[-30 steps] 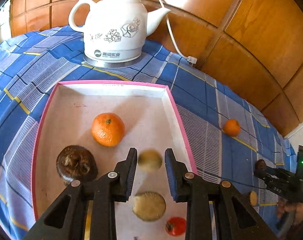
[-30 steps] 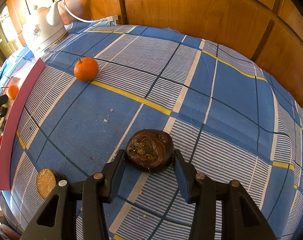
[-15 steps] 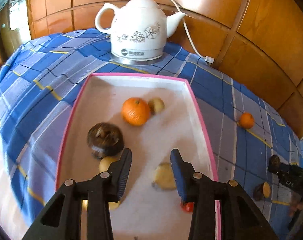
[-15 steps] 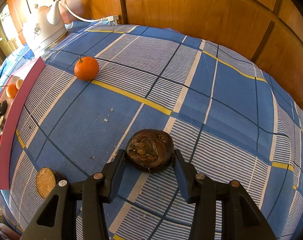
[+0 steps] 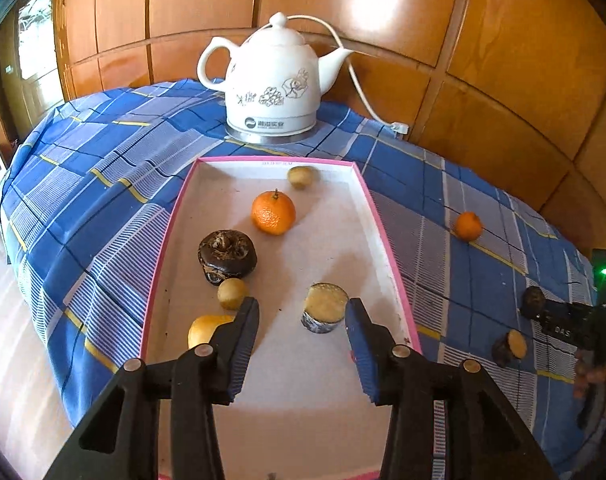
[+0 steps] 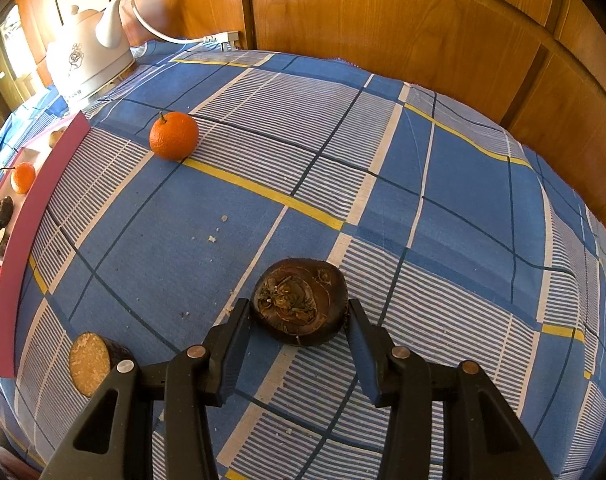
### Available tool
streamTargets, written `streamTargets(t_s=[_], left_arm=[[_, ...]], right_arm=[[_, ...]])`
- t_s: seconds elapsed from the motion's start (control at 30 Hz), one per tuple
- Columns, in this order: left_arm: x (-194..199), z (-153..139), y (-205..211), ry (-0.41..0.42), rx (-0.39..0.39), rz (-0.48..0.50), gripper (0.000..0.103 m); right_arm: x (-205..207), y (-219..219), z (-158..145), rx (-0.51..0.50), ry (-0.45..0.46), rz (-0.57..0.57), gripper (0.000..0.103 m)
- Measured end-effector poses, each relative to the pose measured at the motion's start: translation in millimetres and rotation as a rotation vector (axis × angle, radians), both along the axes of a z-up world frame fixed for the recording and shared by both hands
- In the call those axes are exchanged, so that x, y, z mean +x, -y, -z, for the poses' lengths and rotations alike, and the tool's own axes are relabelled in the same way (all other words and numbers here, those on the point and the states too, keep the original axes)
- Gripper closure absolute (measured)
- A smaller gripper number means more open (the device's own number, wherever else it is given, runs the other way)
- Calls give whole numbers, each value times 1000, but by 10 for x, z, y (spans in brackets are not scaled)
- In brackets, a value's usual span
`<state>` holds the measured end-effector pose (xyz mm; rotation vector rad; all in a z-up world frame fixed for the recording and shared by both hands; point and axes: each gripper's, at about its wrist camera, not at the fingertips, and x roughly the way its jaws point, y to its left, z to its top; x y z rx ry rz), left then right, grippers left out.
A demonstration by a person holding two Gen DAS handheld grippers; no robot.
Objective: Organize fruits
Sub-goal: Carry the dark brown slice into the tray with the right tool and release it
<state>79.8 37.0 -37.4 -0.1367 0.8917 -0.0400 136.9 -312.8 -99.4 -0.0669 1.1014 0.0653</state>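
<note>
Overhead, the left tool (image 5: 303, 322) hangs parted and empty above the blue checked tablecloth (image 5: 103, 184), wood-panelled wall (image 5: 503, 60) behind.

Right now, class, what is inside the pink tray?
Inside the tray: an orange, a dark fruit, two small balls, a cut piece. The hand-held gripper partly hides a yellow fruit.

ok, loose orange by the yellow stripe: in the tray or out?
Out. The orange sits on the tablecloth, apart from the pink-rimmed tray.
</note>
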Motion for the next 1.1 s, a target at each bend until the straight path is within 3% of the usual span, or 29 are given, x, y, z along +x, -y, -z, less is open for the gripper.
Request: streamTargets(t_s=[1.1], left_arm=[[-246, -22, -211, 0, -25, -37, 55]], right_arm=[[3, -11, -6, -11, -5, 13, 56]])
